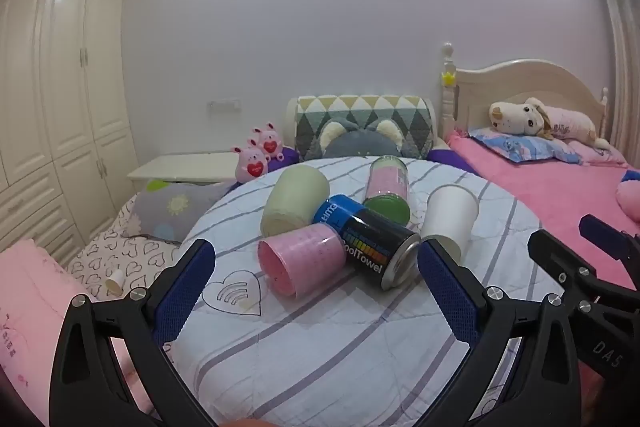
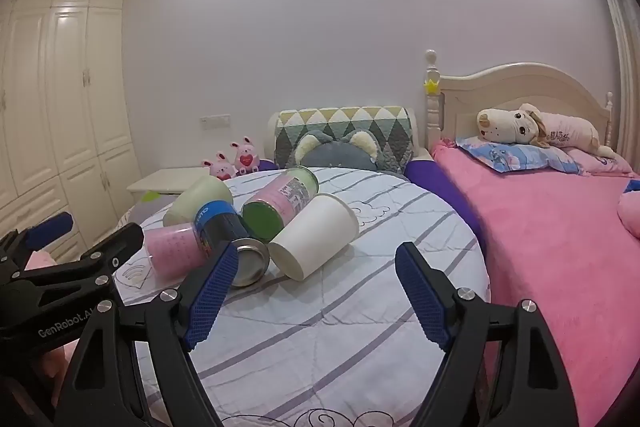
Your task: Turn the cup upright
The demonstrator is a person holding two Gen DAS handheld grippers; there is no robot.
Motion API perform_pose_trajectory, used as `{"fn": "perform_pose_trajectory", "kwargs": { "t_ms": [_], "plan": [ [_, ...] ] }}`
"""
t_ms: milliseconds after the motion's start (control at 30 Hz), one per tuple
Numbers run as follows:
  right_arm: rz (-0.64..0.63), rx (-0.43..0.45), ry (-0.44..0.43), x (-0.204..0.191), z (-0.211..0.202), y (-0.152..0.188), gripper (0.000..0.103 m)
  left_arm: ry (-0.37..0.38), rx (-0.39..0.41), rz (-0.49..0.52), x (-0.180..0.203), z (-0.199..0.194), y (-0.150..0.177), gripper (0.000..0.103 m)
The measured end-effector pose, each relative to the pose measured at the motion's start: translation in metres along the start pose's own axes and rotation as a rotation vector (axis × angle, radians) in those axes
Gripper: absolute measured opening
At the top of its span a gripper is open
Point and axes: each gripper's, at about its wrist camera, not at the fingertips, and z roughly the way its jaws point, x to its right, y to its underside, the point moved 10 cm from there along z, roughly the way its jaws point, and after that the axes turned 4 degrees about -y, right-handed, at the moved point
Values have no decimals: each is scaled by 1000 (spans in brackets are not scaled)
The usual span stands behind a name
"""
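A white paper cup [image 2: 314, 235] lies on its side on the round striped cushion [image 2: 320, 327], its bottom toward me; it also shows in the left wrist view [image 1: 450, 217]. Beside it lie a black and blue CoolTowel can [image 1: 366, 241], a pink roll [image 1: 302, 259], a pale green roll [image 1: 294, 201] and a green-capped jar [image 1: 388, 189]. My left gripper [image 1: 316, 293] is open and empty, just in front of the pile. My right gripper [image 2: 316, 293] is open and empty, just short of the white cup.
A pink bed [image 2: 560, 247] with a plush dog [image 2: 528, 127] lies to the right. Pillows and a grey plush [image 1: 360, 143] sit behind the cushion. White wardrobes [image 1: 60, 87] stand at the left. A small white cap [image 1: 114, 281] lies on the heart-print sheet.
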Motion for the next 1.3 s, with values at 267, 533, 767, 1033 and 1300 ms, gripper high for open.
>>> {"fn": "perform_pose_trajectory", "kwargs": {
  "t_ms": [267, 533, 767, 1033, 1300],
  "plan": [
    [7, 6, 3, 3, 0, -3, 82, 0, -21, -1, 1, 6, 9, 102],
    [28, 6, 2, 7, -1, -5, 82, 15, -34, -28, -6, 6, 1, 102],
    [17, 4, -16, -2, -2, -5, 82, 17, -44, -16, -3, 5, 1, 102],
    [13, -2, -17, -4, -4, -5, 82, 23, -46, -14, -1, 4, 1, 102],
    [26, -18, -17, -2, -6, -3, 82, 23, -49, -9, -2, 3, 0, 102]
  ]
}}
